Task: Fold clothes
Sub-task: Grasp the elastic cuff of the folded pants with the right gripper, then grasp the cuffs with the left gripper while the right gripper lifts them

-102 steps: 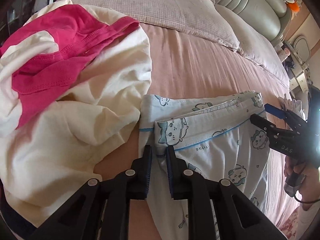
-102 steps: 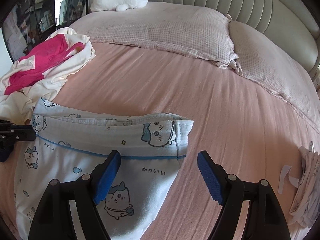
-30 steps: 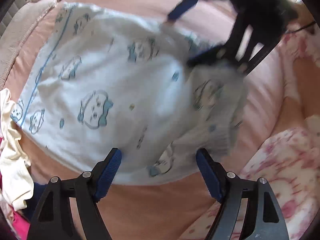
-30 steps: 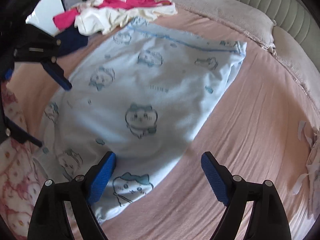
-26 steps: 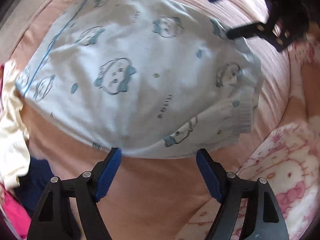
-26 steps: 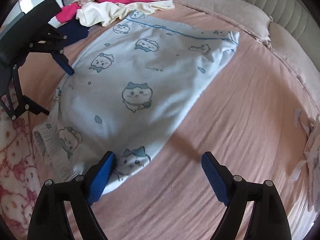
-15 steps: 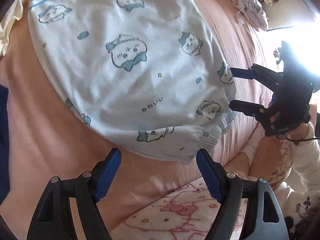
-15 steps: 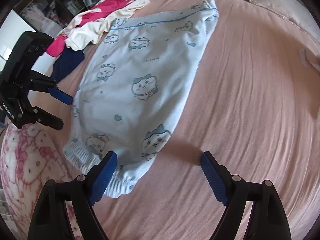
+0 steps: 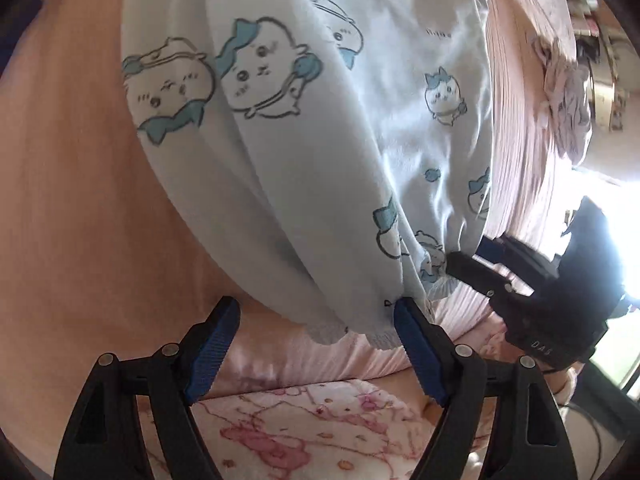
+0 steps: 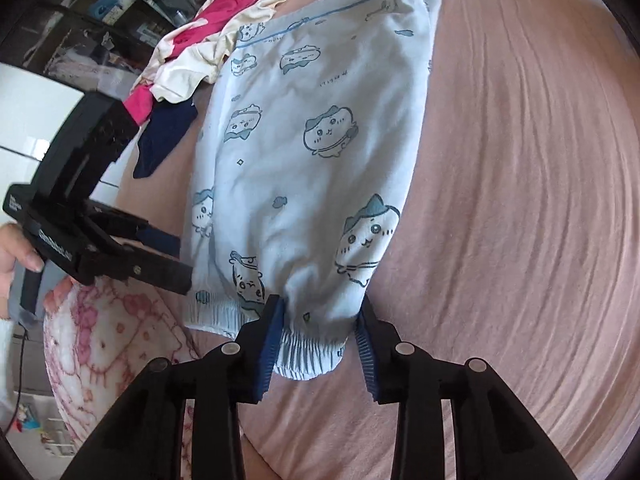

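Light blue pyjama trousers (image 10: 320, 140) with cartoon animal prints lie flat on the pink bed sheet (image 10: 520, 200), ribbed cuffs nearest me. My right gripper (image 10: 320, 314) has closed partway onto the right cuff (image 10: 308, 356), and both blue pads press the bunched fabric. The left wrist view shows that same right gripper (image 9: 468, 256) pinching the cuff from the right. My left gripper (image 9: 316, 316) is open, with the other cuff's edge (image 9: 340, 326) lying between its fingers. From the right wrist view, the left gripper (image 10: 180, 254) sits at the left cuff (image 10: 212, 312).
A pile of pink and cream clothes (image 10: 224, 28) and a navy garment (image 10: 164, 140) lie beyond the trousers on the left. Pink-and-white cartoon-print fabric (image 9: 320, 432) is right under the grippers. A person's hand (image 10: 12, 256) holds the left gripper. A crumpled white garment (image 9: 564, 92) lies far right.
Both grippers have dropped to the cuff end of the trousers. The right gripper's fingers have narrowed onto one cuff. The left gripper stays wide, now straddling the other cuff's edge.
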Tool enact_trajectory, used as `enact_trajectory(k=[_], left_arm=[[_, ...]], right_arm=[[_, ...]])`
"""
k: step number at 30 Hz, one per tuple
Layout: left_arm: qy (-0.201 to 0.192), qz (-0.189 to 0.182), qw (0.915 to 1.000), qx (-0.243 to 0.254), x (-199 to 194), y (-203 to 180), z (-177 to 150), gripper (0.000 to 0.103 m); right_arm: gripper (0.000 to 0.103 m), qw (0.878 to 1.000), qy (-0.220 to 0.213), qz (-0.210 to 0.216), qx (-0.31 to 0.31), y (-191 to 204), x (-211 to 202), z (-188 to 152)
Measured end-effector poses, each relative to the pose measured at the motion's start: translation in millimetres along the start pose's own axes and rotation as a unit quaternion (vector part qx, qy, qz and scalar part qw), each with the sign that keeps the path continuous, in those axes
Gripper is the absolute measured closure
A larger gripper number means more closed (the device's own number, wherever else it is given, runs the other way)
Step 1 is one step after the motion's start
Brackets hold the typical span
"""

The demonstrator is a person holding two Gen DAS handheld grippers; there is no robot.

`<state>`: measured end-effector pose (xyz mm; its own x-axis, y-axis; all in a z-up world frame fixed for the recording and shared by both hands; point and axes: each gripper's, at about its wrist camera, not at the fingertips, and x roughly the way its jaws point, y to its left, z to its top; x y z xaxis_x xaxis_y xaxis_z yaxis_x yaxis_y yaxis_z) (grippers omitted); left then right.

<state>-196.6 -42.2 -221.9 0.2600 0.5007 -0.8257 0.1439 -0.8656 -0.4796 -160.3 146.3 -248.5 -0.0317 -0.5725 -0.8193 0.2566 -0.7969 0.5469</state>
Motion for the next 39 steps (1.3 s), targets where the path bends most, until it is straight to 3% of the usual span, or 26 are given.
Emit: enact_trajectory(k=[4, 8, 10, 14, 16, 17, 18, 22, 24, 30, 33, 34, 39], left_arm=[[-0.040, -0.041, 0.9975, -0.043, -13, 2, -10, 0.024], [-0.038, -0.021, 0.9974, -0.057, -1, -7, -11, 0.024], [-0.024, 0.008, 0.9981, -0.056, 15, -16, -9, 0.023], [-0.022, 0.044, 0.9982, -0.033, 32, -37, -5, 0.025], [-0.038, 0.047, 0.9982, -0.004, 33, -51, -4, 0.061], [-0.041, 0.059, 0.9974, 0.005, 35, -55, -4, 0.075], [-0.043, 0.071, 0.9965, 0.010, 38, -59, -5, 0.077], [-0.055, 0.066, 0.9962, 0.015, 39, -66, -6, 0.082], [-0.067, 0.049, 0.9963, 0.022, 37, -72, -8, 0.085], [-0.120, -0.019, 0.9917, 0.042, 22, -94, -24, 0.086], [-0.129, -0.045, 0.9899, 0.037, 18, -97, -29, 0.086], [-0.128, -0.051, 0.9898, 0.036, 9, -90, -15, 0.086], [-0.113, -0.095, 0.9887, 0.027, 8, -29, -19, 0.086]], right_arm=[[0.068, 0.999, -0.004, 0.034, 0.042, -15, -7, -4], [0.068, 0.998, 0.001, 0.044, 0.050, -19, -9, -7], [0.065, 0.998, 0.005, 0.040, 0.042, -15, -7, -6], [0.040, 0.999, 0.002, 0.046, 0.018, -3, -1, -4], [0.040, 1.000, -0.001, 0.023, -0.014, 8, 1, -5], [0.045, 1.000, -0.005, 0.013, -0.027, 12, 1, -6], [0.063, 0.999, -0.010, 0.004, -0.036, 14, -1, -6], [0.077, 0.997, -0.029, -0.029, -0.071, 25, -6, -8], [0.092, 0.994, -0.039, -0.045, -0.088, 30, -9, -9], [0.093, 0.989, -0.089, -0.023, -0.113, 41, -41, -19], [0.093, 0.991, -0.100, 0.002, -0.092, 39, -55, -24], [0.093, 0.991, -0.103, 0.011, -0.083, 38, -59, -25], [0.093, 0.992, -0.110, 0.044, -0.050, 38, -79, -35]])
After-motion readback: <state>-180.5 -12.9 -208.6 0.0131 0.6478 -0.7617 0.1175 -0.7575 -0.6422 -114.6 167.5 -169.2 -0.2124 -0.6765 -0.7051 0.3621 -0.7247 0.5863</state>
